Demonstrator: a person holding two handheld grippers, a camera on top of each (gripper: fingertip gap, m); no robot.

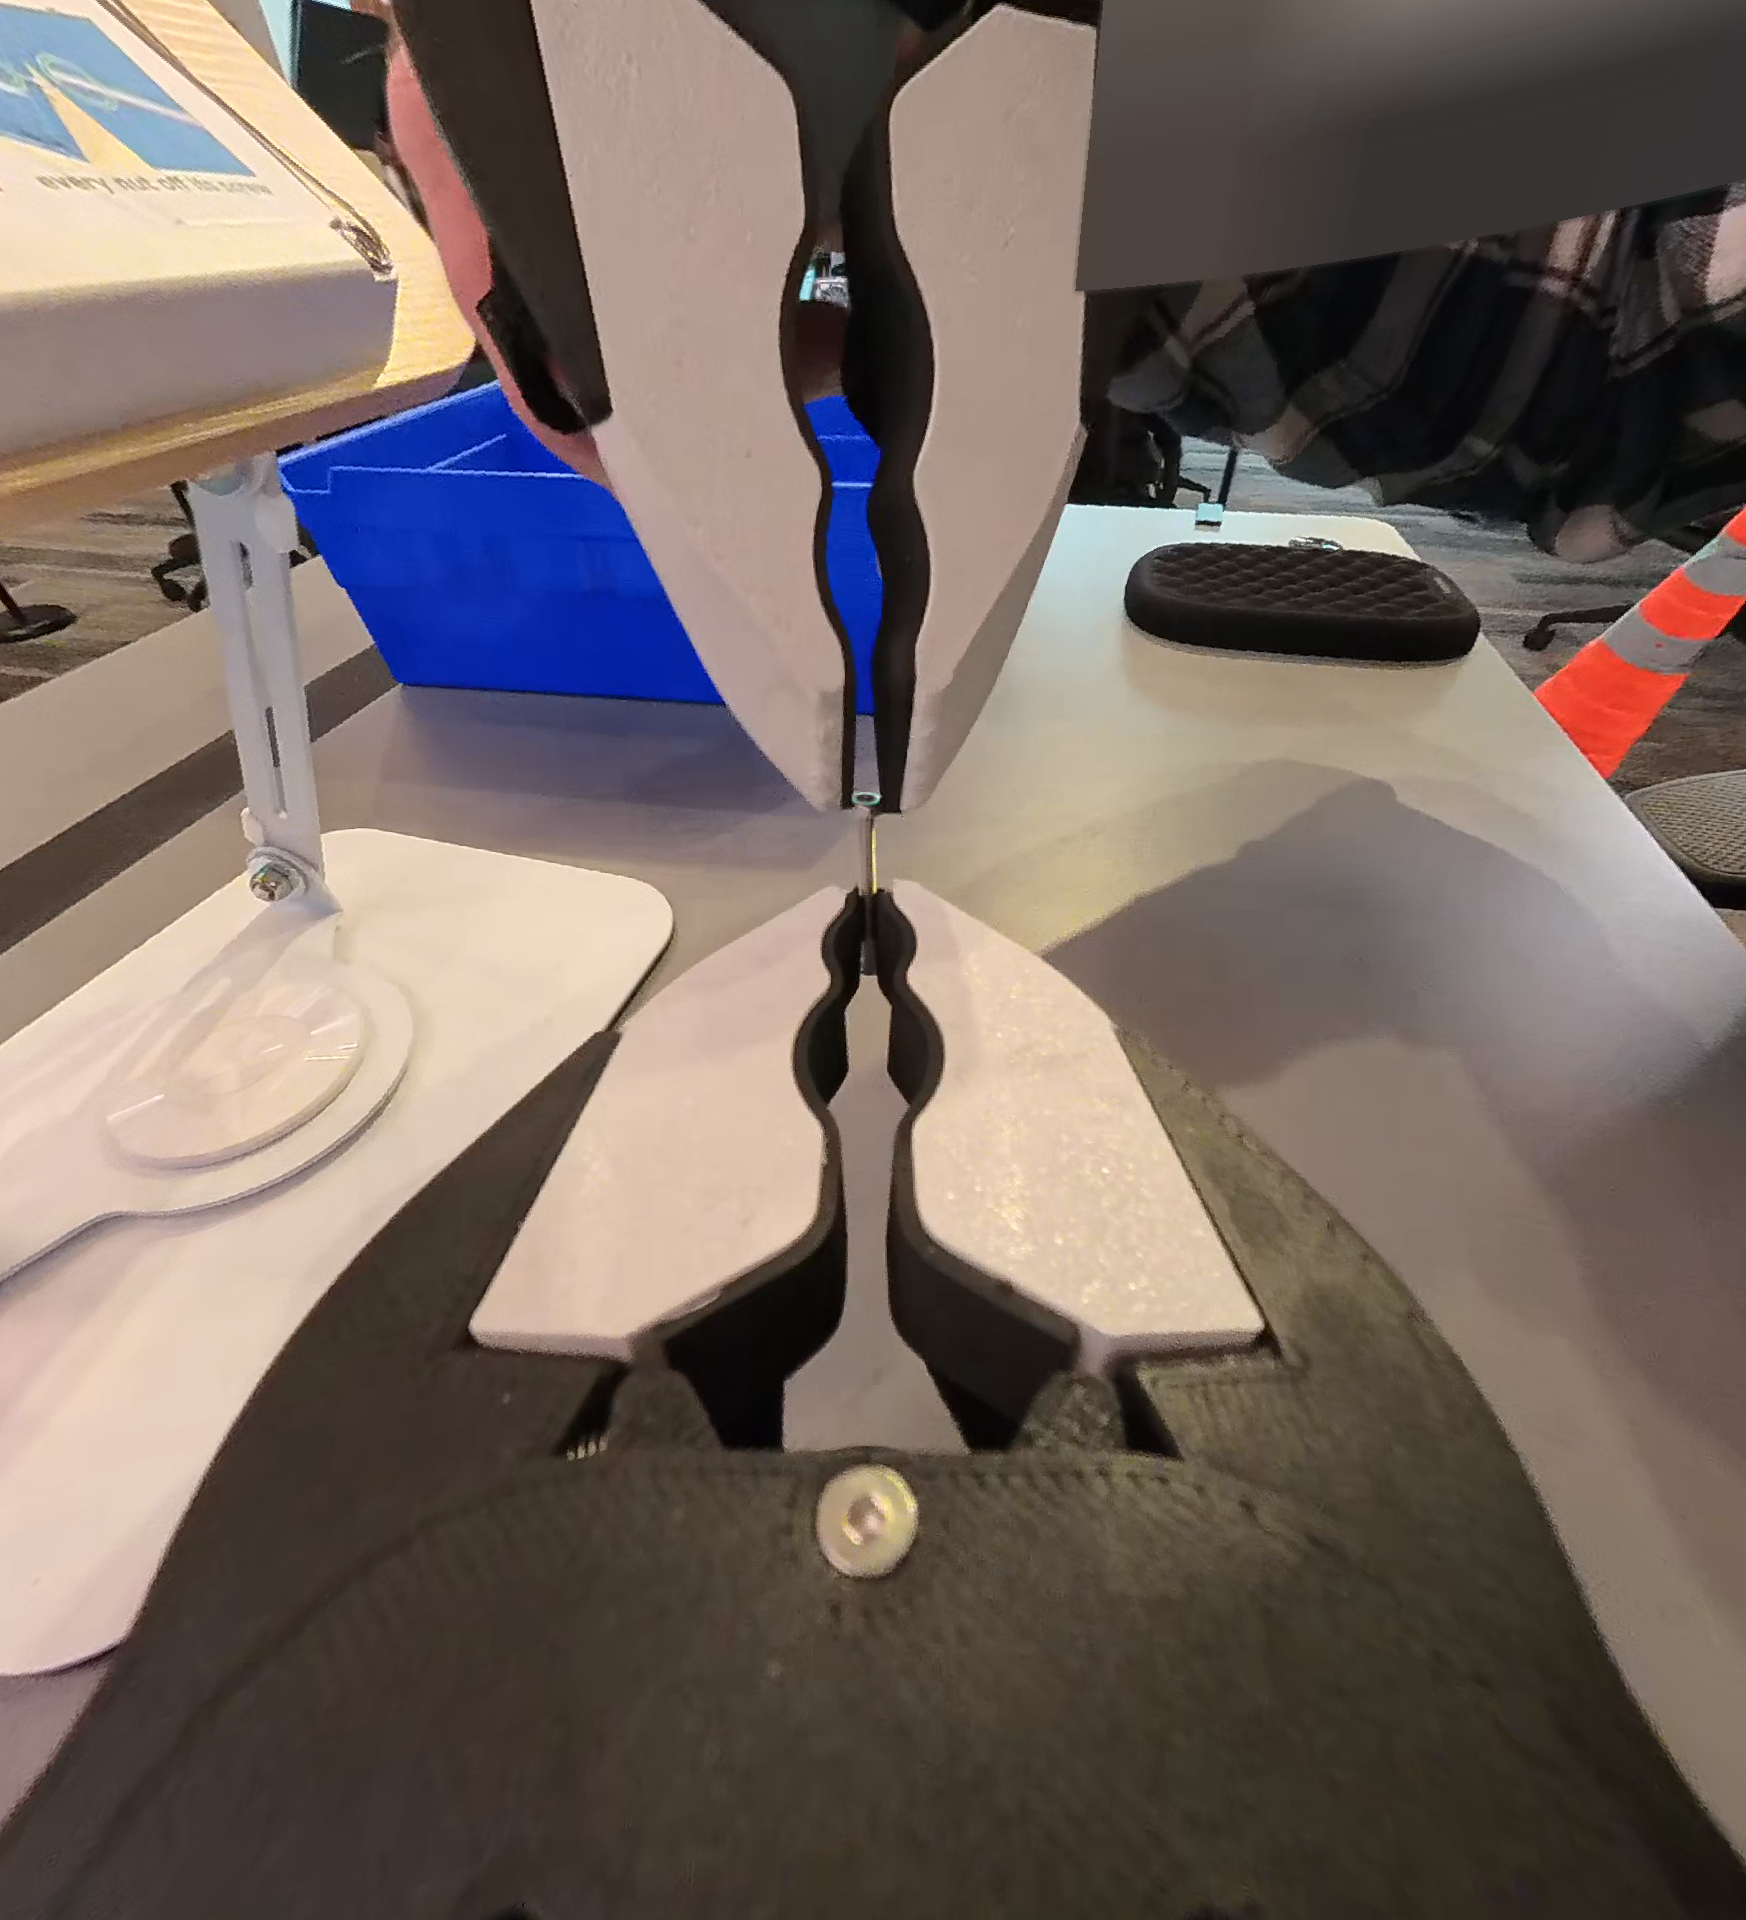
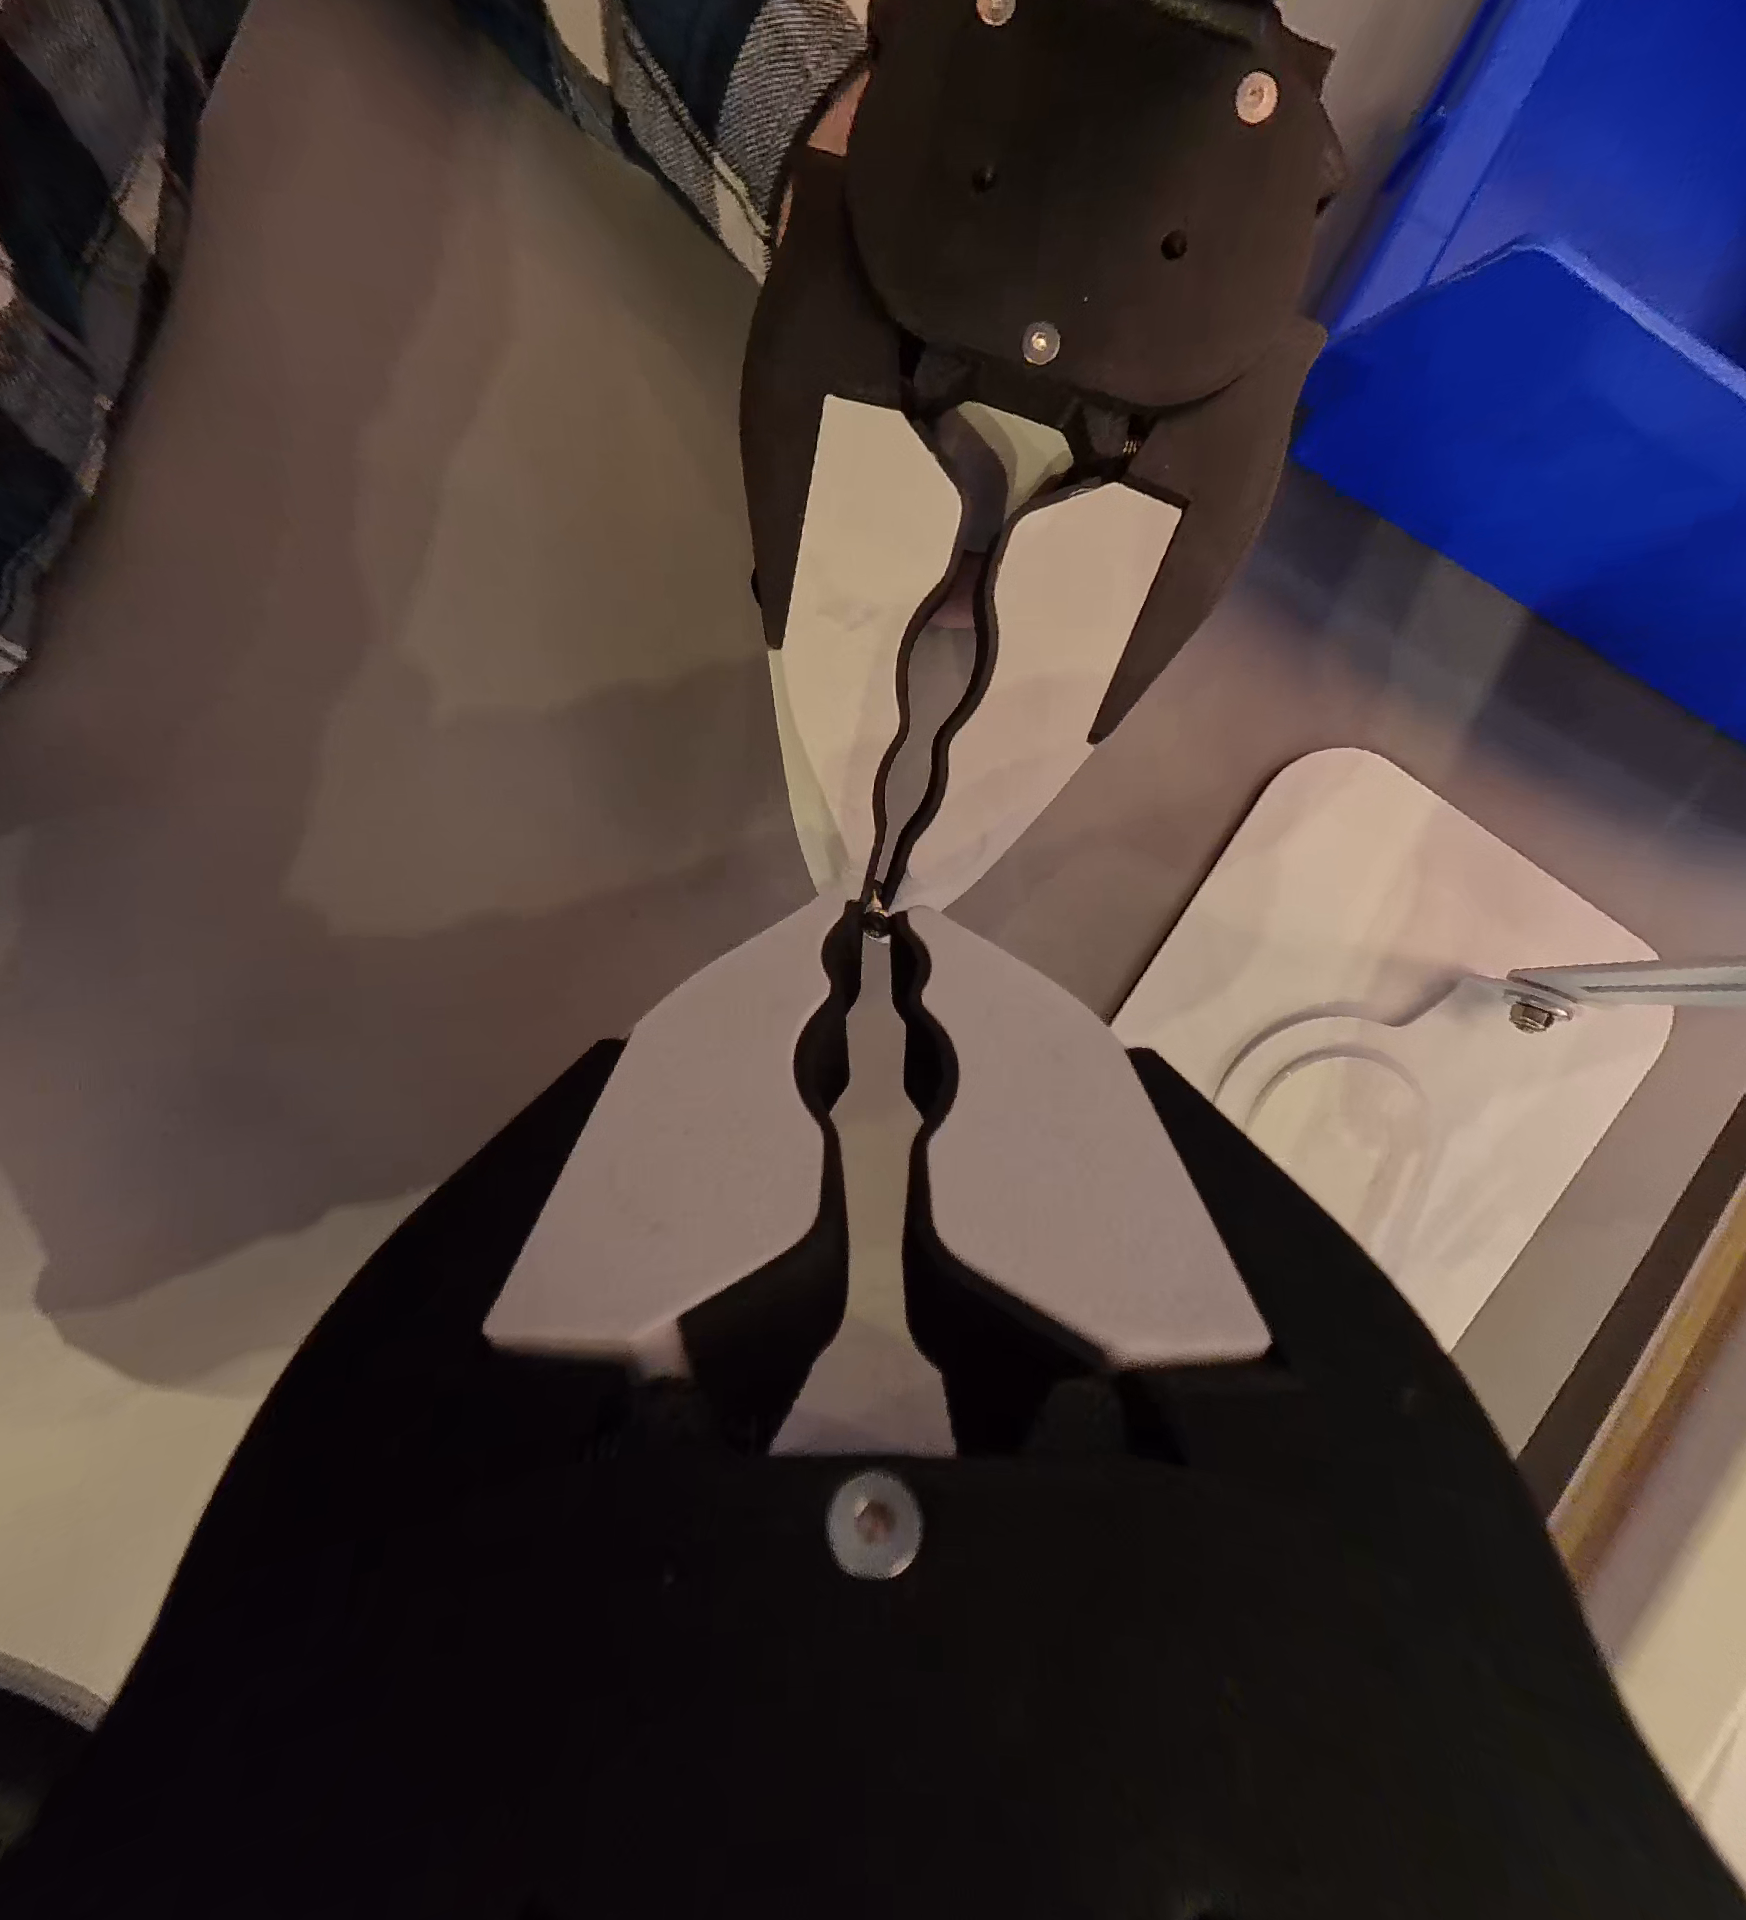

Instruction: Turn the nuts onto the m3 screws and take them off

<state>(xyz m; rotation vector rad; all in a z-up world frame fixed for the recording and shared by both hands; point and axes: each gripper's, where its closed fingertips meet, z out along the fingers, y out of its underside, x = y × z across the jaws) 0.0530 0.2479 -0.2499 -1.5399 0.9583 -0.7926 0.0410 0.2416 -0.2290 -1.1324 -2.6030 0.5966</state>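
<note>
- Pinching a thin metal screw [image 1: 871, 862], the left gripper [image 1: 869, 902] has its jaws nearly together on the lower end, above the grey table [image 1: 1264, 935].
- Coming in from above, the right gripper [image 1: 866, 798] is clamped narrow on a small nut [image 1: 865, 798] at the screw's top end; from the right wrist view the two tips sit nose to nose.
- Blue bin [image 1: 536, 561] sits behind them, and a white stand base [image 1: 433, 966] is just to the left.
- Black wrist pad [image 1: 1300, 600] lies further off on the right.
</note>
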